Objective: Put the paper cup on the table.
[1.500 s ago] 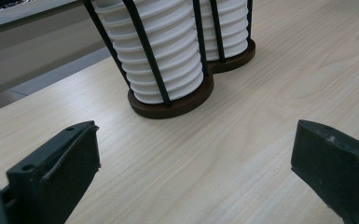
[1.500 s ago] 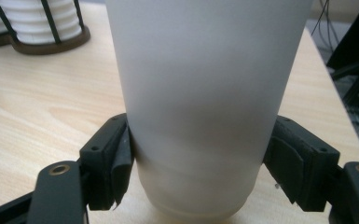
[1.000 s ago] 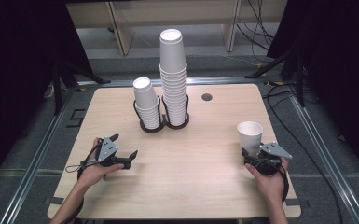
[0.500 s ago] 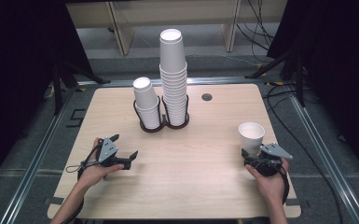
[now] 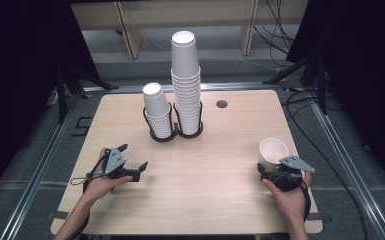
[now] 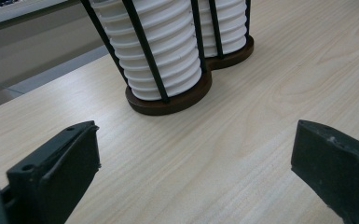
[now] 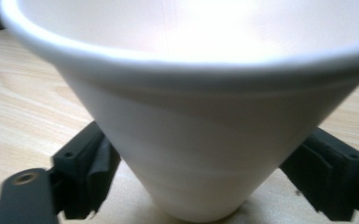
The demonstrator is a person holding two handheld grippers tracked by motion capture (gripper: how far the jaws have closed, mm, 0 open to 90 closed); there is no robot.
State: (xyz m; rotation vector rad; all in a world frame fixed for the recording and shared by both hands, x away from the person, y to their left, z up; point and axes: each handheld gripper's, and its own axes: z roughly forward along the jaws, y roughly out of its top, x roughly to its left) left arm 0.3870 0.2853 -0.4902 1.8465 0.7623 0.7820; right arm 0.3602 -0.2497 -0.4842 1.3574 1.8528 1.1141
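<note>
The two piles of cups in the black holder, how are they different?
The tall stack has many more cups and rises well above the short stack. The tall stack stands straight in the right ring of the holder; the short stack sits in the left ring, and its top cup leans left. Both are white cups, stacked upside down.

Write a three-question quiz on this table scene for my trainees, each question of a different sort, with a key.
1. True or false: the single cup stands upright, mouth up.
2. Which stack in the holder is taller, seen from the high view? A) its left B) its right
3. What lies between the left tool's jaws?

Key:
1. True.
2. B, the tall stack beside the short stack.
3. Nothing; bare table.
</note>
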